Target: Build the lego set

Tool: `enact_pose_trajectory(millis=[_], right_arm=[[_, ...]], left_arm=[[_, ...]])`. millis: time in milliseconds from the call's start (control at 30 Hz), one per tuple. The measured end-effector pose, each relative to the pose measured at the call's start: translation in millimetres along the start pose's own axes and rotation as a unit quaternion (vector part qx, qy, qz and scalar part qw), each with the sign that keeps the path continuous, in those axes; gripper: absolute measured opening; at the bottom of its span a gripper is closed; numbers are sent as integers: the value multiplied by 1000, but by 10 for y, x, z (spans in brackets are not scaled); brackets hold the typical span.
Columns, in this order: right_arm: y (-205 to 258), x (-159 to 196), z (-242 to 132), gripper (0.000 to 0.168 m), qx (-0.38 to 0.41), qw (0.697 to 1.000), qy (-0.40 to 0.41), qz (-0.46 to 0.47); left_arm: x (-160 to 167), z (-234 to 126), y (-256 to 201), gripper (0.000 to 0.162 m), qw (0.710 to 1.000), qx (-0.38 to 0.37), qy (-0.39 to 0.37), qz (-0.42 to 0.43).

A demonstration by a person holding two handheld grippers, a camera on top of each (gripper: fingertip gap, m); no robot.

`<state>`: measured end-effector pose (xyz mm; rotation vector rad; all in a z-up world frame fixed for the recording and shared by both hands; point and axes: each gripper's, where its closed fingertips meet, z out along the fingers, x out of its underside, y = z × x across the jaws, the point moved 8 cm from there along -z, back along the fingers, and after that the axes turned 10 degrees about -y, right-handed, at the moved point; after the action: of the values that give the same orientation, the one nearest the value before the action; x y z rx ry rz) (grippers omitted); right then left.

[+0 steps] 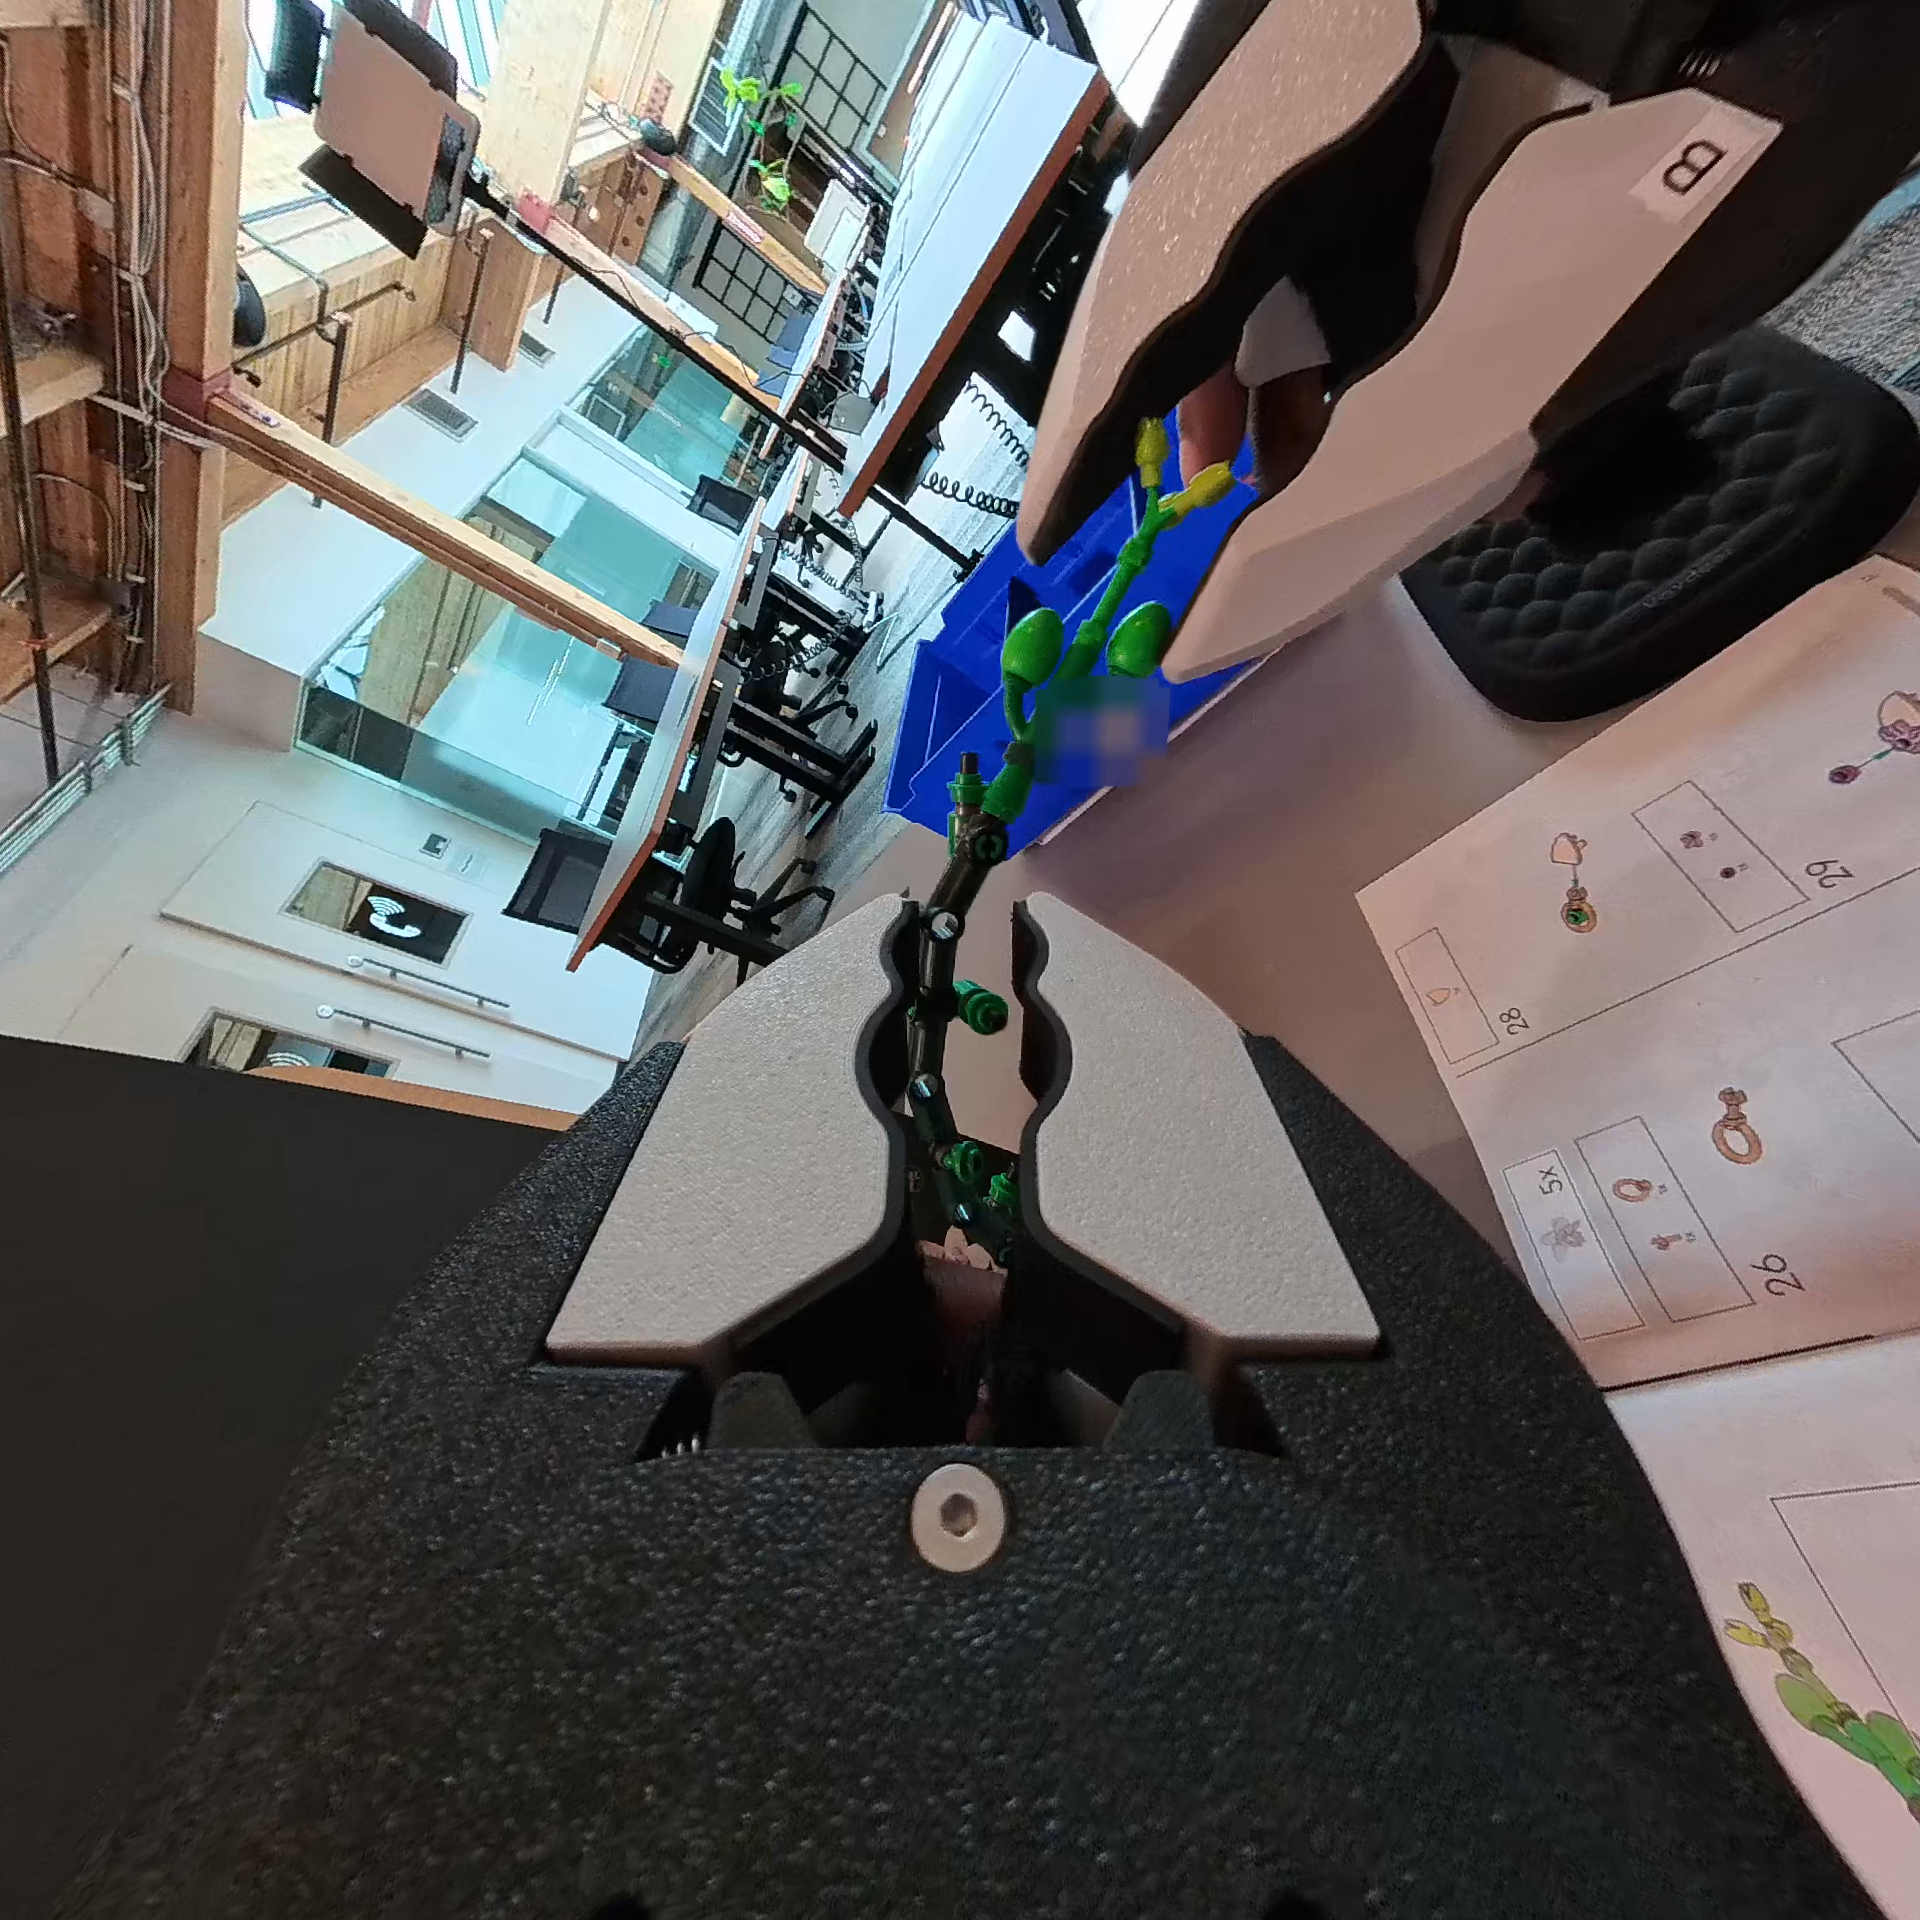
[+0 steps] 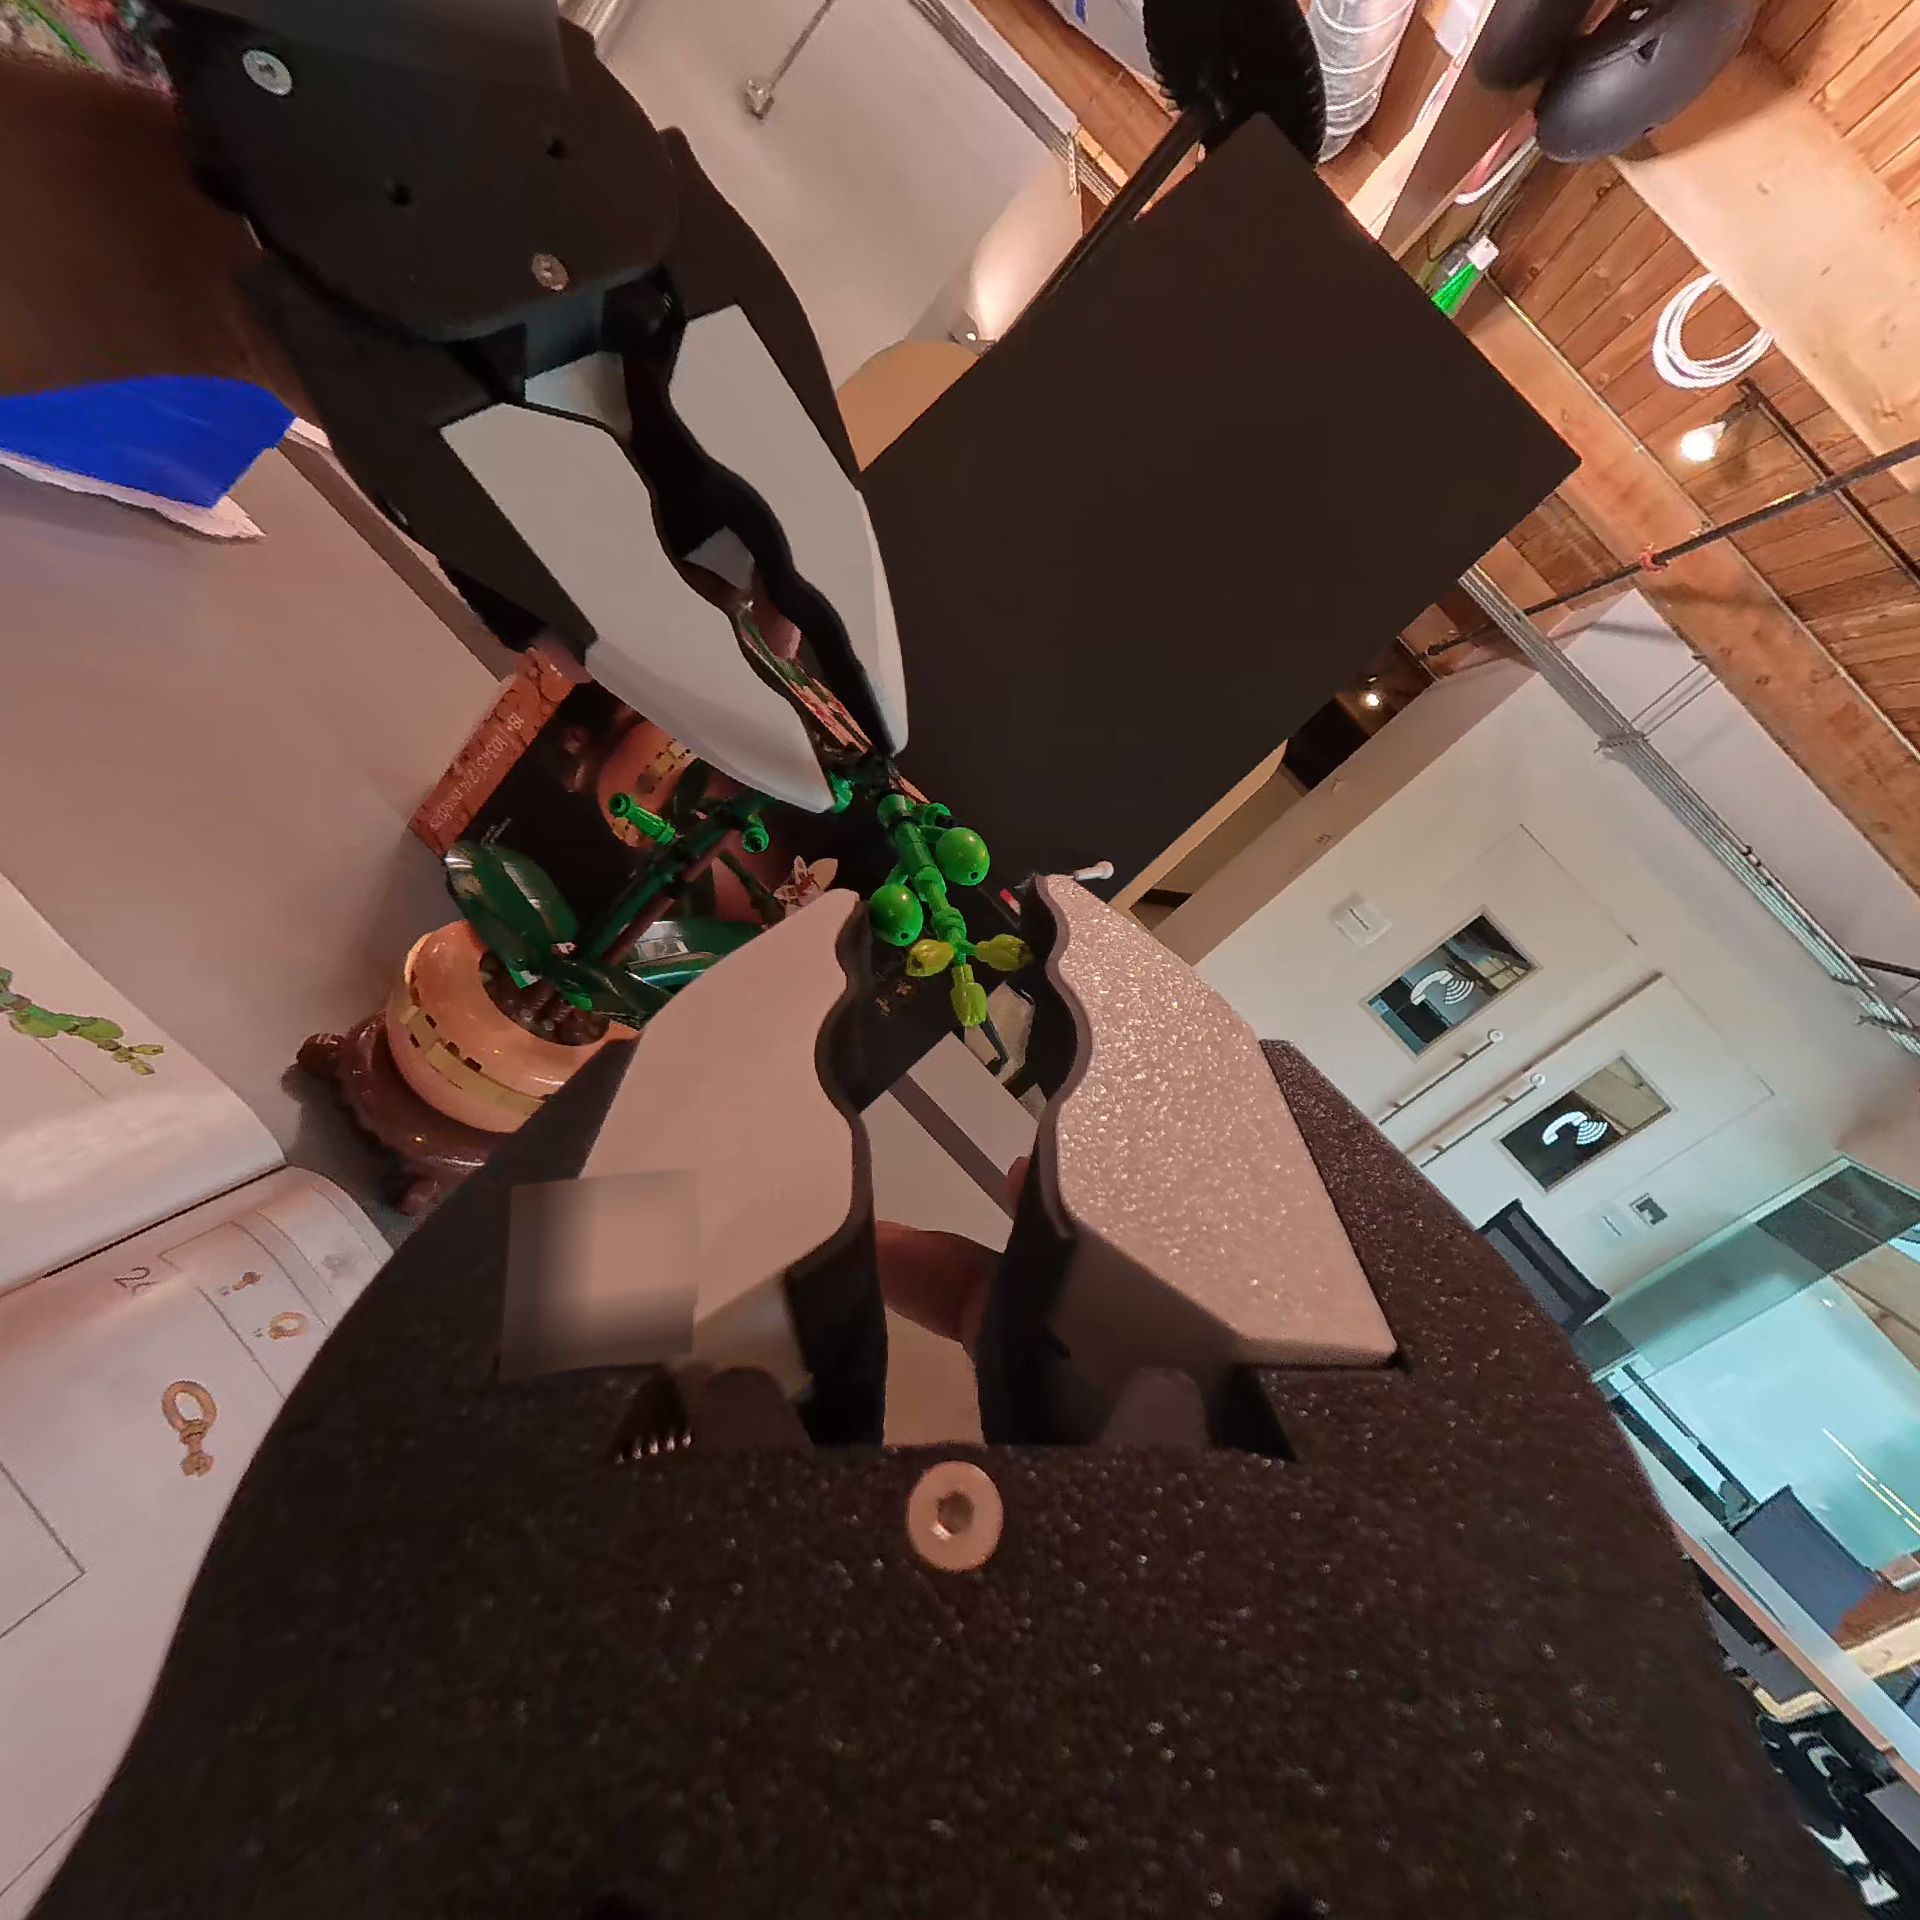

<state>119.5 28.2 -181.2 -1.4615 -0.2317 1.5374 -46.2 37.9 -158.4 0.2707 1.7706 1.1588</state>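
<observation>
- White table (image 1: pixel 1299 831) under everything, tilted in both views.
- Open instruction booklet (image 1: pixel 1662 1091) flat on the table, to the side of the stem (image 1: pixel 1023 727) in the left wrist view.
- Blue bin (image 1: pixel 966 707) on the table directly behind the stem.
- Black textured pad (image 1: pixel 1662 540) on the table beyond the booklet, well to the side of the stem.
- Black box (image 2: pixel 561 790) printed with a plant picture, propped behind the potted model, below the stem in the right wrist view.
- Tan pot on a brown stand (image 2: pixel 468 1049) with dark green leaves, on the table, apart from the stem.
- Left gripper (image 1: pixel 961 914) clenched on the stem's dark lower part, green studs showing between the fingers.
- Right gripper (image 2: pixel 945 914) spread, fingers flanking the yellow-green buds (image 2: pixel 966 966) at the stem's tip; contact with them not clear.
- Stem held off the table, running from the left gripper toward the right one, with two round green bulbs (image 2: pixel 961 852) midway.
</observation>
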Motion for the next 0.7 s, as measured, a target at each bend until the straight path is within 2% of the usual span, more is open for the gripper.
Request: enact_pose_trajectory(millis=[700], right_arm=[[-286,303,94,34,42,997,48,40]], left_arm=[[23,-84,75,16,1000,-20,4,-4]])
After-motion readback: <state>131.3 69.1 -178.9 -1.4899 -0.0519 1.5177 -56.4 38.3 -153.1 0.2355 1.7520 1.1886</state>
